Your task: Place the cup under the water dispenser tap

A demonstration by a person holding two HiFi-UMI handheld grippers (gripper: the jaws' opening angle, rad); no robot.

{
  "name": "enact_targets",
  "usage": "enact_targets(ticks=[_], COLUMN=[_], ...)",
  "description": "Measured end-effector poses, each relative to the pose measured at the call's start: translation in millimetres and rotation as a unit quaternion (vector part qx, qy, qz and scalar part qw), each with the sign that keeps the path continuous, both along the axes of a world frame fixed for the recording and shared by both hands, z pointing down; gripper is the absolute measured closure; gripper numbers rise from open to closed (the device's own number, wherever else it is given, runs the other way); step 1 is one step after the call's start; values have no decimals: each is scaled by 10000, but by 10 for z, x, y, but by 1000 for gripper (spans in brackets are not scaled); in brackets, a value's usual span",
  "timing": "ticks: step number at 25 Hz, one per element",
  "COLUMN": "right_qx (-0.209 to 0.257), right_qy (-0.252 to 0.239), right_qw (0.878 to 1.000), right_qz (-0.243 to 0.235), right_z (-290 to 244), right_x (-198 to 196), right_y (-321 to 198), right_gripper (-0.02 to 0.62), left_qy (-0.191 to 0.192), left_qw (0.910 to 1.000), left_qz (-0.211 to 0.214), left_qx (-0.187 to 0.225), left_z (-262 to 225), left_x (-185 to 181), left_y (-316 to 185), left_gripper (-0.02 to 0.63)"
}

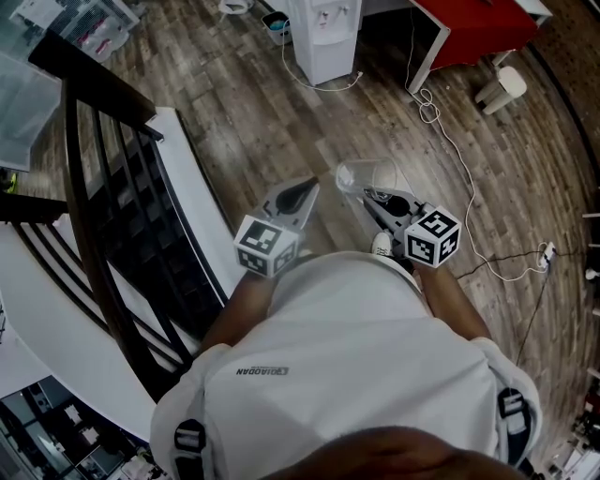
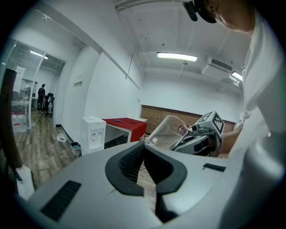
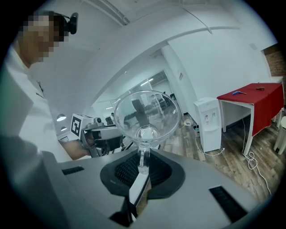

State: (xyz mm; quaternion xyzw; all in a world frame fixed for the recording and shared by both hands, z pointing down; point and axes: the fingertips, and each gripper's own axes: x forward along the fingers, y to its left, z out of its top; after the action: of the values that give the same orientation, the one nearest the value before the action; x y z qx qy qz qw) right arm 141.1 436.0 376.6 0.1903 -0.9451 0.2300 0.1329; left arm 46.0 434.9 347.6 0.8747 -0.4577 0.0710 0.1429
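Note:
A clear plastic cup (image 1: 367,175) hangs in the air in front of the person, its thin wall pinched by my right gripper (image 1: 375,199), which is shut on it. In the right gripper view the cup (image 3: 145,112) tilts with its mouth toward the camera, above the gripper (image 3: 143,157). My left gripper (image 1: 302,192) is beside it on the left, shut with nothing held (image 2: 144,145); the cup (image 2: 167,132) shows to its right. The white water dispenser (image 1: 323,33) stands far ahead on the wooden floor (image 3: 208,123), also seen small (image 2: 93,134).
A red table (image 1: 473,28) stands right of the dispenser. A white cable (image 1: 450,141) trails over the floor, with a white stool (image 1: 502,89) near it. A black stair railing (image 1: 103,187) and white ledge lie close on the left. A small bin (image 1: 275,21) sits left of the dispenser.

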Motion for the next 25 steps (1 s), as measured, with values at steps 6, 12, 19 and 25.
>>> enact_targets(ticks=[6,12,19,25], right_qx=[37,54,191,229], right_qy=[107,239,488,559], right_qw=[9999,9993,9976,9970], right_qz=[80,268,461,476], right_z=[60,97,65,-5], right_x=[-142,-335,-424,-443], right_y=[140,255,344,357], right_gripper=[555,555,555,555], left_qy=[-22,15,141,275], left_qw=[9999,9999,9995,9990], left_qz=[72,93,258,311], left_qx=[-94,-110,-135,-167], left_z=[97,108,182,192], left_x=[-146,-379,-547,-524], left_y=[134,237,383,369], left_gripper=[611,611,611,611])
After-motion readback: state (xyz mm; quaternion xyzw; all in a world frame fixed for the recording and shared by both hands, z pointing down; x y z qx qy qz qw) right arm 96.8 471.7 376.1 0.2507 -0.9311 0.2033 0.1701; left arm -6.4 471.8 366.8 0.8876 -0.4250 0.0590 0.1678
